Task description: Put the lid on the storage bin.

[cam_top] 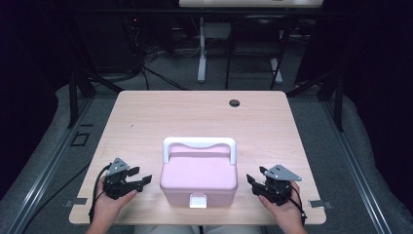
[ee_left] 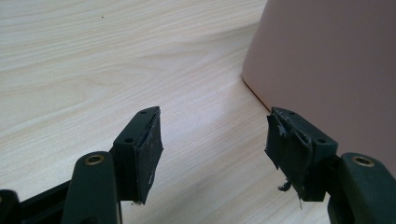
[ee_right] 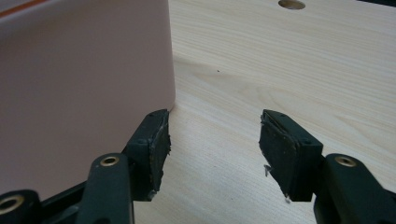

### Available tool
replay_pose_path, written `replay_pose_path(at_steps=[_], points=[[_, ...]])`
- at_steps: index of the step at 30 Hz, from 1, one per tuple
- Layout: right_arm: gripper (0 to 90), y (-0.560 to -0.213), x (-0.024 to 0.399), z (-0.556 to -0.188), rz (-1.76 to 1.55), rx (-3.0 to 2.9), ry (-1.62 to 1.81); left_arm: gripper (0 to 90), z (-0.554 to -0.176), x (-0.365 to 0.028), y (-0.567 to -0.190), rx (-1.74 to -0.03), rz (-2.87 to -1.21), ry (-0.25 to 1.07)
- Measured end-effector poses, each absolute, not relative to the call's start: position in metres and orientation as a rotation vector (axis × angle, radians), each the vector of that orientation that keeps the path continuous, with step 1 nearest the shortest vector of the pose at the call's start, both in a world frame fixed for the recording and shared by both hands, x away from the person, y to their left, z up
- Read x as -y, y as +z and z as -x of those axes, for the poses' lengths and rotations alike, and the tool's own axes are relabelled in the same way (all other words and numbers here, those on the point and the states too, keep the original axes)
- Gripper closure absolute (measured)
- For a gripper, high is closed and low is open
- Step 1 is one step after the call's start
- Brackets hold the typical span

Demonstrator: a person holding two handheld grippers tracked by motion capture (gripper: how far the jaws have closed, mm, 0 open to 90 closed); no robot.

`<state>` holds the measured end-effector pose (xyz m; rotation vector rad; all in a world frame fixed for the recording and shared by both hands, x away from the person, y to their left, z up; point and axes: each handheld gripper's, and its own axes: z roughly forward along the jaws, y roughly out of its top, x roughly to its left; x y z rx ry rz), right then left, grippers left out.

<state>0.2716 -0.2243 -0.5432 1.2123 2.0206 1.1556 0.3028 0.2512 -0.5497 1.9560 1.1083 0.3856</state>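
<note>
A pink box [cam_top: 198,178] with a white handle [cam_top: 199,143] and a white front latch [cam_top: 197,200] stands closed near the table's front edge. My left gripper [cam_top: 144,178] rests on the table just left of the box, open, nothing between its jaws. In the left gripper view its gripper [ee_left: 214,140] is open over bare wood, the pink box wall [ee_left: 327,70] close by on the right. My right gripper [cam_top: 252,184] sits just right of the box, open and empty. The right gripper view has the open gripper [ee_right: 214,137] beside the box wall [ee_right: 84,84].
The light wooden table [cam_top: 195,112] has a round cable hole [cam_top: 234,103] at its far side. Beyond the table stand desk legs and dark frames on a grey floor. Bare wood lies behind and to both sides of the box.
</note>
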Motion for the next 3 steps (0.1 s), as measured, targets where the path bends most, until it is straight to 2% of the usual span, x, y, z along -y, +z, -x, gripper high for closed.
replay_pose_path(at_steps=[3], points=[[42.2, -0.5439, 0.2245, -0.2720, -1.218, -2.020, 1.159, 35.5, -0.3037, -0.2515, -0.5504, -1.114, -1.950, 0.384]])
